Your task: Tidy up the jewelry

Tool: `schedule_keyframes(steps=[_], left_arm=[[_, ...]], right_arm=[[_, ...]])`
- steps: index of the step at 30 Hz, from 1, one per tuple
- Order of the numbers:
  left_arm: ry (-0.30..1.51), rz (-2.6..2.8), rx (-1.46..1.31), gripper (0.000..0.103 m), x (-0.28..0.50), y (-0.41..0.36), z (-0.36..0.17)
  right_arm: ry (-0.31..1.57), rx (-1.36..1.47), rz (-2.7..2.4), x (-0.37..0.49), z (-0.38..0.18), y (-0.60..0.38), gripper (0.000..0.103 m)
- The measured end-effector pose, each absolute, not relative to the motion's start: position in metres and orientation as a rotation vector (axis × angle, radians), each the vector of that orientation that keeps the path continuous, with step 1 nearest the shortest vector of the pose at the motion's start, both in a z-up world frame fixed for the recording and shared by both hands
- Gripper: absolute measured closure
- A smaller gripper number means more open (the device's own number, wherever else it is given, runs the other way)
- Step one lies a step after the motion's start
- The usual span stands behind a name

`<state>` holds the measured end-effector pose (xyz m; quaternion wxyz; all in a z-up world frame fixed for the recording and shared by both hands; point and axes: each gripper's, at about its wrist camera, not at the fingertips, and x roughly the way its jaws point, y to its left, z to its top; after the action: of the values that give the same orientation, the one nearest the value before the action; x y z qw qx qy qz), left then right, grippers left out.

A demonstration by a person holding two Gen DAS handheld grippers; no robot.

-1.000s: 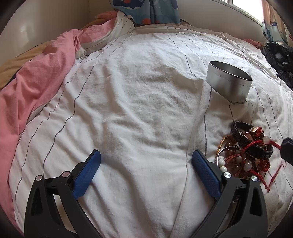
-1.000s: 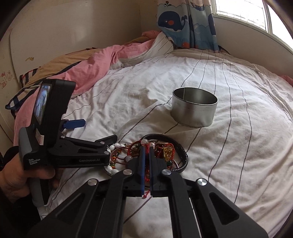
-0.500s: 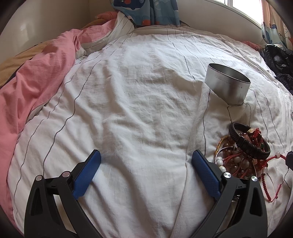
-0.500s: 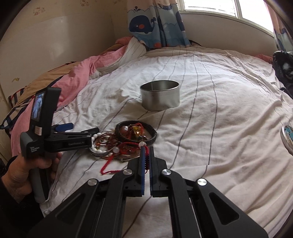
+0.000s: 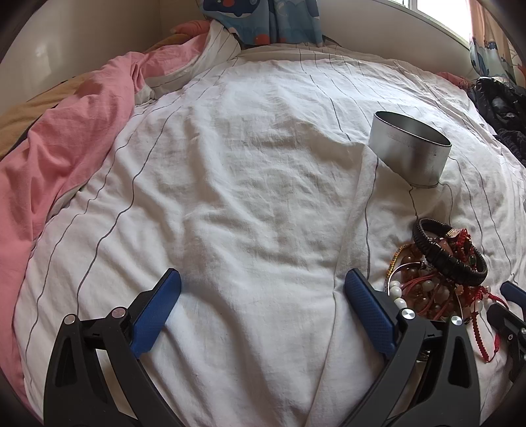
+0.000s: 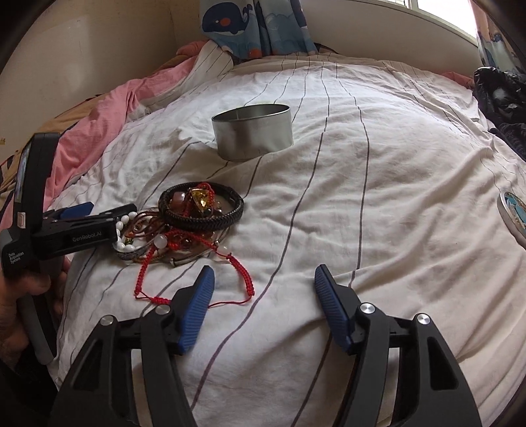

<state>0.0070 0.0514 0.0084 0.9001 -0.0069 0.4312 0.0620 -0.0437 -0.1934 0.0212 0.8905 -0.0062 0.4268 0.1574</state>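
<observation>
1. 2 grippers sit low over the bed, both with jaws spread wide and nothing between the blue pads.
2. Nearest in the right wrist view, the right gripper point(image 6: 263, 315) hovers above the striped sheet point(image 6: 378, 197); its left pad point(image 6: 197, 312) lies just beside the loose end of a red cord point(image 6: 245, 279), and whether they touch I cannot tell.
3. In the left wrist view, the left gripper point(image 5: 259, 315) frames bare sheet, and its right pad point(image 5: 368, 312) is just beside the jewelry pile point(image 5: 437, 279).
4. From the right wrist view the left gripper point(image 6: 82, 226) comes in from the left, held by a hand point(image 6: 19, 295), with its tip at the white beads point(image 6: 123, 230) on the pile's left edge.
5. Piled on the sheet are bead strings, red cords and thin metal bangles, tangled together.
6. 1 black braided bracelet point(image 6: 201, 210) rests on the far part of the pile, with an amber piece point(image 6: 201, 198) inside its ring.
7. Beyond the pile, apart from it, stands a round tin point(image 6: 252, 131), open at the top; nothing shows inside it.
8. At the right edge lies a round lid point(image 6: 514, 213) with a blue picture, well apart from the tin.
9. Farther off are a pink blanket point(image 5: 65, 147), a dark garment point(image 6: 503, 98) and a whale curtain point(image 6: 250, 26).
</observation>
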Motion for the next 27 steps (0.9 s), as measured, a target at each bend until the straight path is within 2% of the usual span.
schedule_keyframes(steps=[1,3,6,15,27], left_arm=[[0.892,0.128,-0.015,0.007,0.007,0.051,0.009],[0.892,0.127,-0.016,0.007,0.007,0.051,0.009],[0.889,0.124,-0.022,0.007,0.006,0.052,0.009],[0.707,0.049,-0.089,0.007,-0.008,0.057,0.043],[0.793,-0.164,-0.022,0.007,0.026,0.015,0.047]], right_arm=[[0.89,-0.017,0.334,-0.044,0.021,-0.192,0.057],[0.891,-0.013,0.347,-0.045,0.02,-0.191,0.078],[0.879,0.008,0.342,-0.045,0.021,-0.194,0.094],[0.857,0.092,0.323,-0.042,0.023,-0.206,0.098],[0.876,0.141,0.32,-0.037,0.021,-0.211,0.098]])
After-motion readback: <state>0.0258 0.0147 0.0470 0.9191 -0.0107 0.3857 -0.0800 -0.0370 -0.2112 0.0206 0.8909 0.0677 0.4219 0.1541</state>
